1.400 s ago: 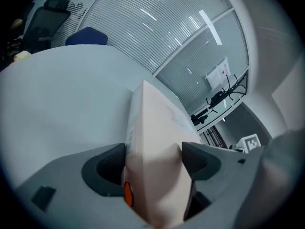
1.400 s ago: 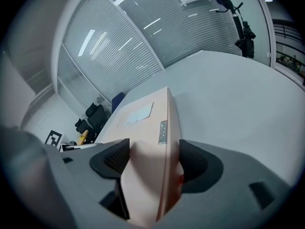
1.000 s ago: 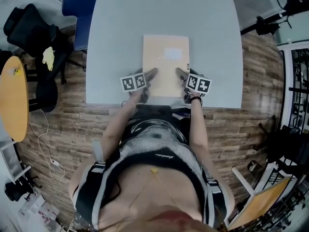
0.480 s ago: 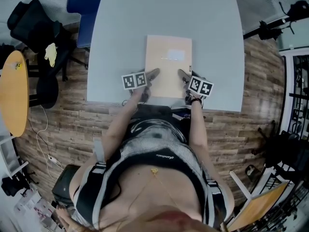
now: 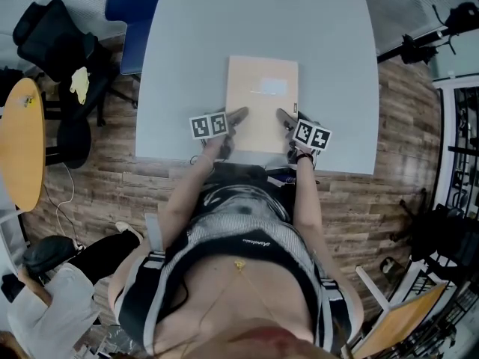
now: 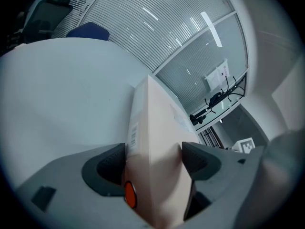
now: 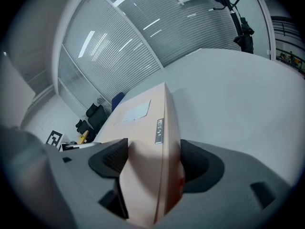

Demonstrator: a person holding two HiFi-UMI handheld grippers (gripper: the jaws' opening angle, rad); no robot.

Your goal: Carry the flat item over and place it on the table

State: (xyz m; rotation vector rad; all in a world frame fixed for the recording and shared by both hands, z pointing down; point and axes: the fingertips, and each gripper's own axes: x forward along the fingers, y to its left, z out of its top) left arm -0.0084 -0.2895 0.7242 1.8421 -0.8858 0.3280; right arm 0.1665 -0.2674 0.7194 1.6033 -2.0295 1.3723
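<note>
Left gripper [image 5: 236,115] and right gripper [image 5: 284,117] are each clamped on a near corner of the flat box [image 5: 262,99], left on the left corner and right on the right. Head view: versus half a second ago, the grippers and box sit in almost the same spot over the grey table [image 5: 187,43], near its front edge. The one real change is a person in a white sleeve [image 5: 45,313], now crouched at lower left on the wood floor [image 5: 97,178]. The box is a pale tan, thin rectangle with its long side running away from the person. It has a white label [image 5: 273,87] on top and a small sticker [image 5: 295,108] at the right edge. Can't tell whether the underside touches the tabletop. Blue chair [image 5: 133,2] at the far left corner of the table, yellow round table [image 5: 19,148] at far left. Left gripper view: the box edge fills the gap and both dark pads [image 6: 110,165] press on it. There is a round orange dot [image 6: 129,195] and a small printed strip [image 6: 133,137] on the side face, with tabletop to the left. Right gripper view: same picture, pads [image 7: 194,165] tight on the box, white label on top, and a narrow printed sticker [image 7: 159,130] on the edge.
</note>
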